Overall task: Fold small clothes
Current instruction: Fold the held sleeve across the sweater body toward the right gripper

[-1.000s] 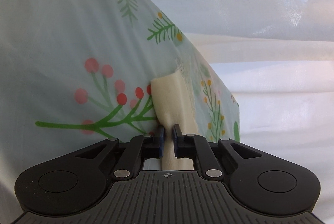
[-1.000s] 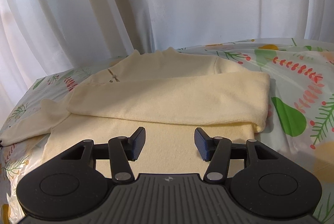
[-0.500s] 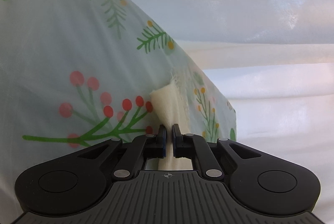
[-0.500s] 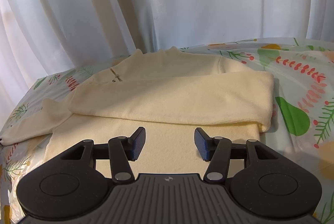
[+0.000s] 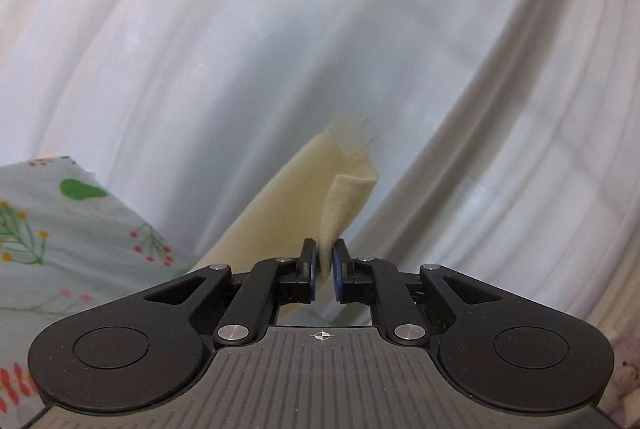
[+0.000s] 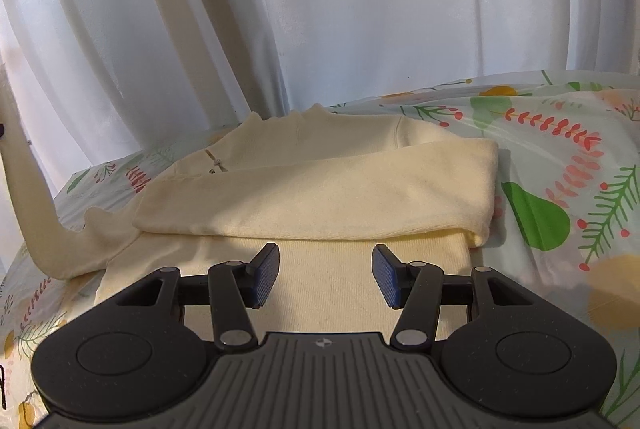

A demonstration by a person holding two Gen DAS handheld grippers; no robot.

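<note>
My left gripper [image 5: 324, 269] is clamped on the cuff end of one sleeve [image 5: 344, 205] of the cream sweater [image 6: 320, 189]. The pads pinch the folded cuff between them, with frayed threads showing at its far tip.

Sleeve long axis: from the cuff in my fingers it runs down and to the left, toward the flowered sheet [image 5: 60, 229]. The cuff itself points up and away from me, against the white curtain [image 5: 280, 49]. This view is motion-blurred, so the exact fold of the cuff is uncertain.

My right gripper [image 6: 325, 275] is spread wide, holding nothing, and hovers over the sweater's lower body; I cannot tell whether the pads touch the knit.

Sweater position: it lies flat on the sheet, collar toward the curtain, hem toward me. The other sleeve [image 6: 340, 189] is folded crosswise over the chest, its long axis left to right.

Right view only: the whole sweater body, and the lifted sleeve rising steeply from the sweater's left shoulder to the frame's left edge. Left view only: the actual pinch on the cuff.
</note>
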